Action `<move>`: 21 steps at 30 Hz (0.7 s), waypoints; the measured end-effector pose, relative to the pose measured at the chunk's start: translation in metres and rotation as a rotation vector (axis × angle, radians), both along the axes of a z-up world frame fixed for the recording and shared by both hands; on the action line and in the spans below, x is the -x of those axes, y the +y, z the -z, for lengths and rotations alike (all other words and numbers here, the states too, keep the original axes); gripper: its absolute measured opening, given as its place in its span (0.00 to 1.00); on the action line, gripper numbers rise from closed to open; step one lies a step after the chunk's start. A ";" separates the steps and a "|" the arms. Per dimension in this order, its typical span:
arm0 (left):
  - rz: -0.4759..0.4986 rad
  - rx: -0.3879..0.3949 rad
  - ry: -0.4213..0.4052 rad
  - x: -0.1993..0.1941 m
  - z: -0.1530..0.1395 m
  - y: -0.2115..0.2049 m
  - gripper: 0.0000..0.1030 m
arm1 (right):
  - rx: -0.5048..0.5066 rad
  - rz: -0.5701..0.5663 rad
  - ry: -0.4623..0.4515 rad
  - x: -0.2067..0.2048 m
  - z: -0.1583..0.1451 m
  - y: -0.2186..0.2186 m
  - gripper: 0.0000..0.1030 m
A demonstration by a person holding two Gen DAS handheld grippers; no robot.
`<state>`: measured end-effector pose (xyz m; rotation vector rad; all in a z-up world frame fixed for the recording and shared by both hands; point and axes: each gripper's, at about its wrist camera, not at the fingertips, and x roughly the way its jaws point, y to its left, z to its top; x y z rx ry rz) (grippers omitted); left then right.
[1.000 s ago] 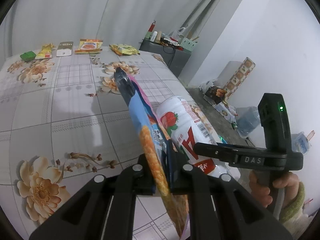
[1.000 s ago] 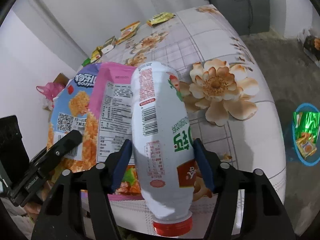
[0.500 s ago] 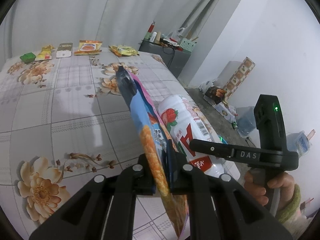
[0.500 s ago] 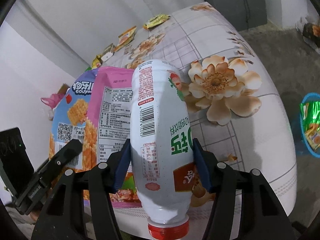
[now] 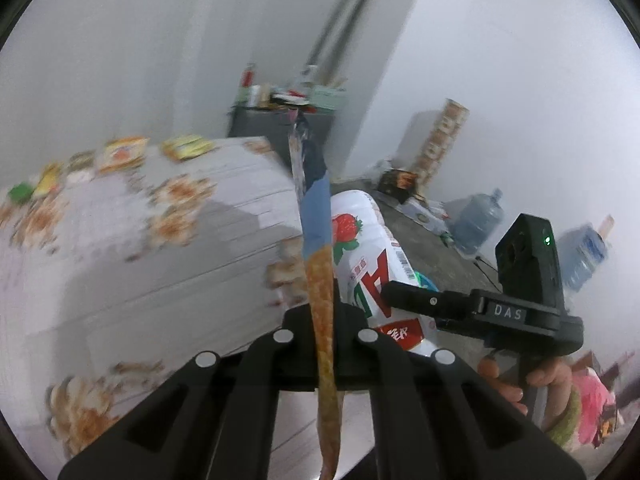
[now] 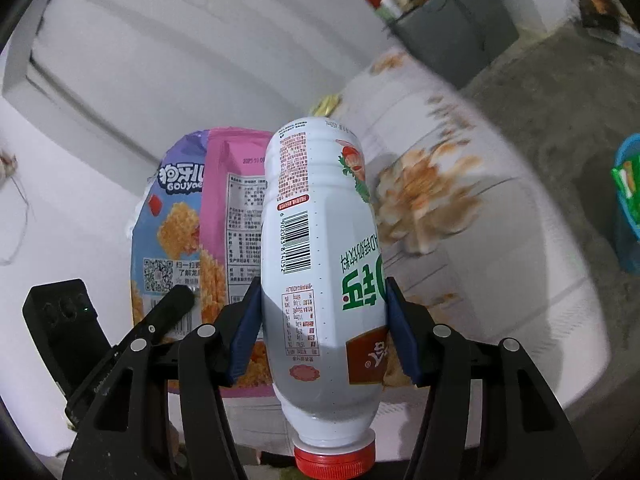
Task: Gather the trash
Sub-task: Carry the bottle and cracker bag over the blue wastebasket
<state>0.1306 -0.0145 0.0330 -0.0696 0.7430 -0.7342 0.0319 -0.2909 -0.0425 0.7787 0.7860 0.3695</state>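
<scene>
While the left gripper pinches the limp, light snack bag at frame centre, the right gripper clamps the stiff, slippery bottle mid-body, centre frame.

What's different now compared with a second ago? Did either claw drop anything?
Nothing was dropped. Both grippers swung up and away from the flowered table, which now sits lower and blurred. The left gripper stays clamped on the snack bag, the right gripper on the white bottle, cap down.
</scene>
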 end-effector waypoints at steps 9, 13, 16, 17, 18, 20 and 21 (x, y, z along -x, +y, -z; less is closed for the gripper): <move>0.344 -0.028 0.108 -0.017 -0.009 -0.165 0.02 | -0.098 0.366 -0.024 0.072 0.014 -0.146 0.53; 0.512 -0.115 0.212 -0.031 0.020 -0.274 0.02 | -0.147 0.562 0.027 0.103 0.045 -0.211 0.54; 0.598 -0.170 0.308 -0.043 0.056 -0.350 0.02 | -0.176 0.677 0.081 0.119 0.073 -0.252 0.54; 0.613 -0.187 0.330 -0.047 0.067 -0.369 0.03 | -0.187 0.714 0.103 0.123 0.085 -0.265 0.54; 0.623 -0.211 0.357 -0.053 0.085 -0.396 0.02 | -0.194 0.739 0.121 0.124 0.094 -0.275 0.54; 0.634 -0.237 0.391 -0.061 0.111 -0.427 0.02 | -0.213 0.775 0.153 0.124 0.112 -0.293 0.54; 0.634 -0.240 0.415 -0.068 0.127 -0.447 0.02 | -0.219 0.786 0.162 0.125 0.119 -0.299 0.54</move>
